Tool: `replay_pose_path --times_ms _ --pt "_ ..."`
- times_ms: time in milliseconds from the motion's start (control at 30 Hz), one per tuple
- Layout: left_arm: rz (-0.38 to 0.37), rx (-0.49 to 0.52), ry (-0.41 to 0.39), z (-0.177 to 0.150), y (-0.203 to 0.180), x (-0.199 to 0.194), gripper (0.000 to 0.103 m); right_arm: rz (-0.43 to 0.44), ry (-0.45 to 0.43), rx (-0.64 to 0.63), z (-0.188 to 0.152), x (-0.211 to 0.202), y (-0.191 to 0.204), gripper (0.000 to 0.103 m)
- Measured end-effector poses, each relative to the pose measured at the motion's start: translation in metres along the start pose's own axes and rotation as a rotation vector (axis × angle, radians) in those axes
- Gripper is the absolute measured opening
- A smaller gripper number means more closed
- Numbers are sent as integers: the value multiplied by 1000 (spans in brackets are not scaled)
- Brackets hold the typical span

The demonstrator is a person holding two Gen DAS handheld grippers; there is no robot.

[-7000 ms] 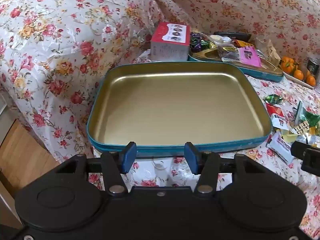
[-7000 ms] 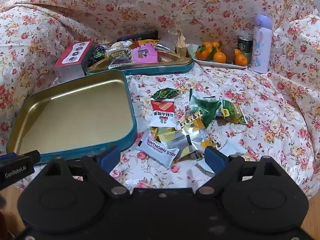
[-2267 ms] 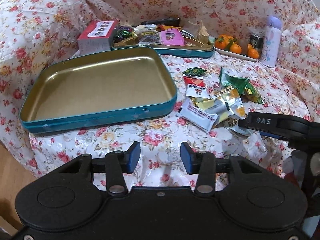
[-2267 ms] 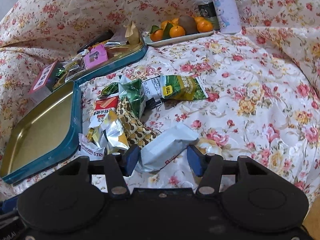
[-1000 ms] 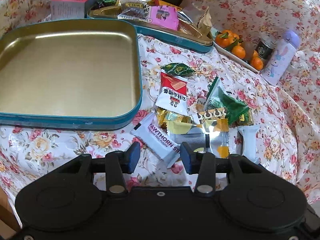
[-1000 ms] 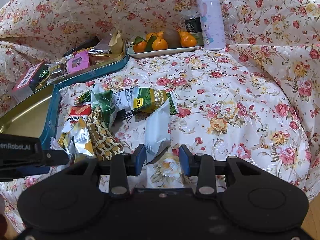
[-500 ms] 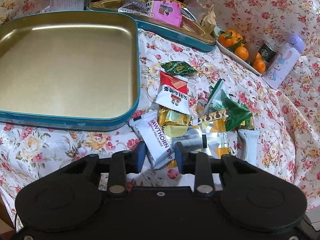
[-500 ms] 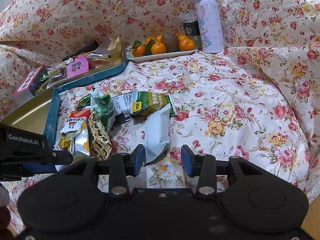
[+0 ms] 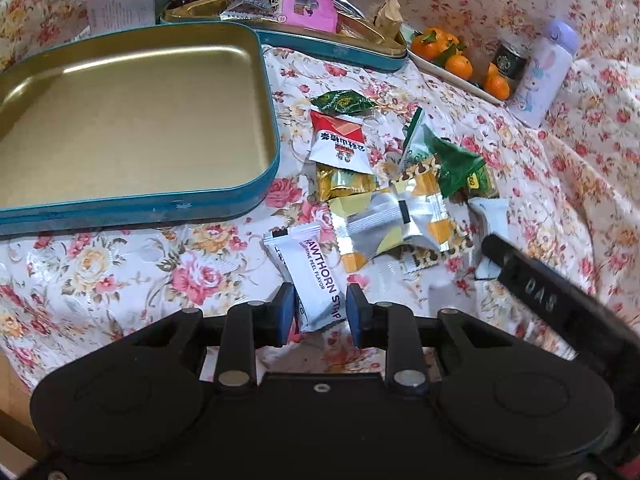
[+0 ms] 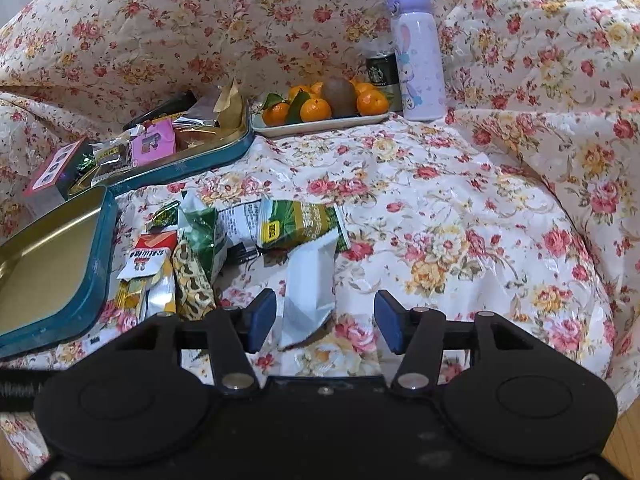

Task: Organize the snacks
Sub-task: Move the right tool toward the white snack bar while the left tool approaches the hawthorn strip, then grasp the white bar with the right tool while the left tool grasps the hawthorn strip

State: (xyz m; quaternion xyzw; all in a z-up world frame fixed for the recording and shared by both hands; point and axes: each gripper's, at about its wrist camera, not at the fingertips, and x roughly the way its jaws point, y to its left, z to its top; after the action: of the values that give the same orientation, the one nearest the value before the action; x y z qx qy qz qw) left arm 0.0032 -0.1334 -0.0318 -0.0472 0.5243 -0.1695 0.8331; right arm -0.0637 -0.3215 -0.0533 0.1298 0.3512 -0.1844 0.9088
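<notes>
Floral bedspread (image 10: 460,216) still carries every loose snack, the teal tin (image 9: 256,196) bare; left claw (image 9: 320,308) has just been closing around the hawthorn strip (image 9: 316,276), right claw (image 10: 326,316) has just been opening, part-open astride a white packet (image 10: 310,280).

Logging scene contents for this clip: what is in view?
tray: 1, teal-gold, left, empty
snack tin: 1, teal, behind tray
box: 1, red, beside snack tin
loose snacks: several, mixed, beside tray
hawthorn packet: 1, white, nearest
plain packet: 1, white, right of loose snacks
mandarins: several, orange, on plate
can: 1, dark, behind plate
bottle: 1, lilac, beside can
cloth: 1, floral, underneath
left hand-held gripper: 1, black, jaws just closed on hawthorn packet
right hand-held gripper: 1, black, jaws just opened, plain packet between
</notes>
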Motion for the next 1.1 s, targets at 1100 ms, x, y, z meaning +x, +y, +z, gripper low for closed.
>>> replay_pose_path --times_ms 1100 --pt "56 45 -3 9 -15 16 52 8 59 -82 7 33 12 72"
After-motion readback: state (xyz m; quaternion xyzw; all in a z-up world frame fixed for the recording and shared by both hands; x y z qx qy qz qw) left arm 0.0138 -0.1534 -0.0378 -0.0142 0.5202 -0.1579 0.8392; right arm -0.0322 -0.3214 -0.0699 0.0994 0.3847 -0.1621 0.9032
